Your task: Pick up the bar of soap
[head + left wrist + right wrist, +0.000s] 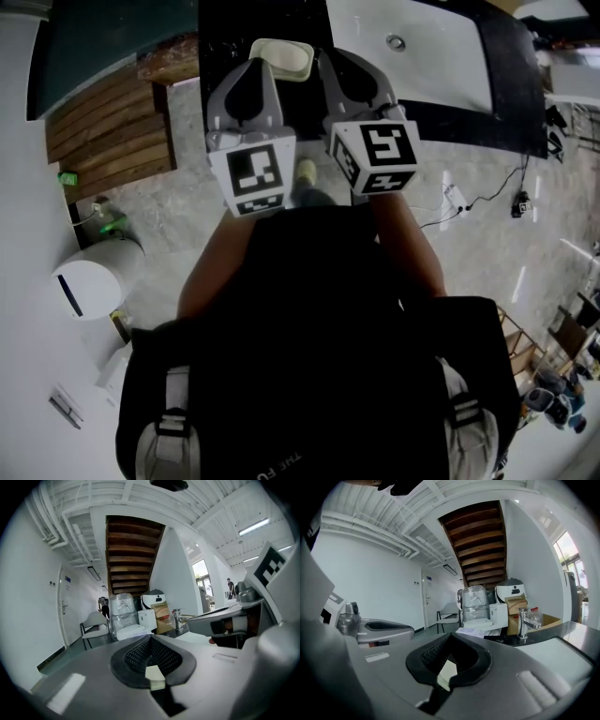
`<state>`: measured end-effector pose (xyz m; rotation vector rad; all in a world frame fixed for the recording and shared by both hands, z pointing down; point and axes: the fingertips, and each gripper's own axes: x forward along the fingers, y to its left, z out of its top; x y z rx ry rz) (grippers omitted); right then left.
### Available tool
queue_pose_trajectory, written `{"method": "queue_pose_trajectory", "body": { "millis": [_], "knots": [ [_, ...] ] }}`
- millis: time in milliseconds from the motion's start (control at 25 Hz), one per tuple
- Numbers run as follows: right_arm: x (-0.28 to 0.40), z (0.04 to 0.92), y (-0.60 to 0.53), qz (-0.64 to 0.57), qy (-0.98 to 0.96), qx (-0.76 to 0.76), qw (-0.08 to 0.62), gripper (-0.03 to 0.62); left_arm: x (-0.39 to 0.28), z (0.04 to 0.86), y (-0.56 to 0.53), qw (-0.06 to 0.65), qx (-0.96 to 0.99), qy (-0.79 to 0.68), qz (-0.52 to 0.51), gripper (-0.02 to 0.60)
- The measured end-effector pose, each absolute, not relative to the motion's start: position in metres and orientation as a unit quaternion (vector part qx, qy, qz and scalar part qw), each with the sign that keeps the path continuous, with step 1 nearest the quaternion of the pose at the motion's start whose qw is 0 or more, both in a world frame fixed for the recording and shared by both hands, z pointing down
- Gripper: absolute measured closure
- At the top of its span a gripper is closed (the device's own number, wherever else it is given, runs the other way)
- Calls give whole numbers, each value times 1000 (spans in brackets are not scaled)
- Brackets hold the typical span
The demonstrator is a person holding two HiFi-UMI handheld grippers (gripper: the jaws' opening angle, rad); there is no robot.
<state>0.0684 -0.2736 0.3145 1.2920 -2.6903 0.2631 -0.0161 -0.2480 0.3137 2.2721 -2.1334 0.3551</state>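
In the head view a cream, rounded soap dish (281, 58) lies on the black counter (511, 89). Whether a bar lies in it I cannot tell. My left gripper (249, 70) and right gripper (333, 61) are held side by side, nearly level, with the dish between their tips. Neither touches it. In the left gripper view the left gripper (151, 640) has its jaws together and nothing is held. The right gripper (450, 638) looks the same in its own view. Neither gripper view shows the dish.
A white sink (422, 56) is set in the counter to the right, with a chrome tap (524, 620) beside it. Wooden stairs (112, 131) rise at the left. A white round bin (89, 286) stands on the floor. Wrapped white fixtures (123, 613) and a chair (95, 624) stand beyond.
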Motion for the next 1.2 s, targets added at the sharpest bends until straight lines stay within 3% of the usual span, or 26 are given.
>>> {"method": "queue_pose_trajectory", "body": {
  "millis": [1200],
  "knots": [
    [-3,330,-362,90,-867,475,119,582,-95,326,-352,29,772,-628,95,583]
  ]
}}
